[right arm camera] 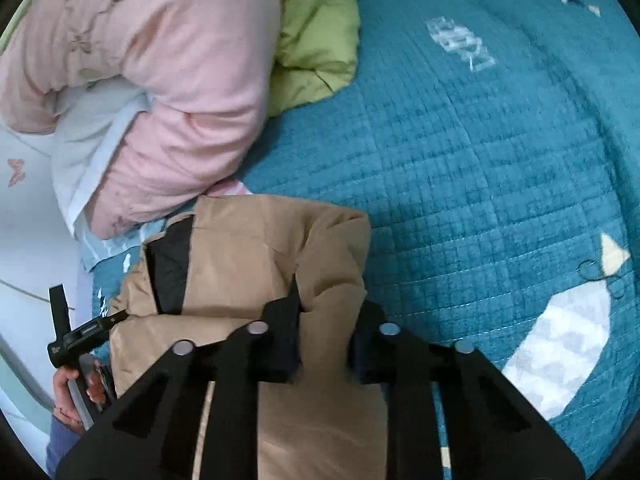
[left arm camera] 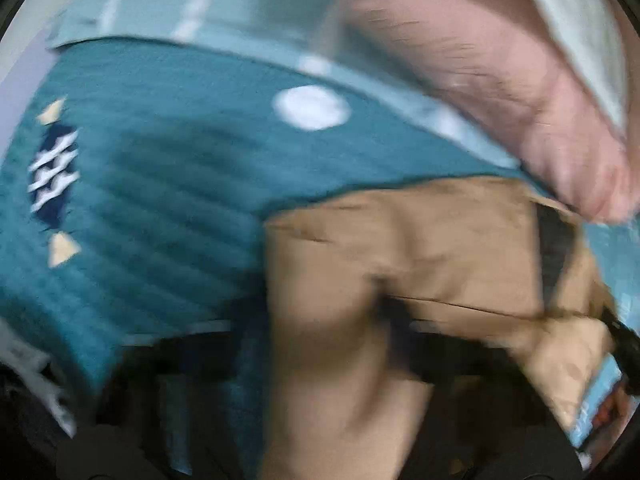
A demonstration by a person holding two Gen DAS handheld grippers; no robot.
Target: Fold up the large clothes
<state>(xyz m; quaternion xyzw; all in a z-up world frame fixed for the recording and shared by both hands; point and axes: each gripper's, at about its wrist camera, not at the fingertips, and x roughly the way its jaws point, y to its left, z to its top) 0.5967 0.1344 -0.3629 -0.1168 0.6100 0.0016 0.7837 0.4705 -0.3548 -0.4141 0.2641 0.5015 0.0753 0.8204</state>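
Note:
A tan padded jacket [right arm camera: 248, 256] with black lining lies bunched on a teal quilted bedspread [right arm camera: 480, 168]. My right gripper [right arm camera: 326, 320] is shut on a thick fold of the jacket, fabric pinched between its black fingers [right arm camera: 282, 320]. In the same view my left gripper [right arm camera: 116, 317] shows at the jacket's left edge, its tip touching the tan fabric. The left wrist view is blurred; the jacket [left arm camera: 400, 248] fills its lower middle and bunches between the dark fingers [left arm camera: 408, 344], with the bedspread [left arm camera: 160, 184] behind.
A pink quilt [right arm camera: 172, 72] and a green quilt [right arm camera: 316, 48] are piled at the far left of the bed. The pink quilt also shows in the left wrist view [left arm camera: 500, 80]. White floor lies left of the bed [right arm camera: 28, 240].

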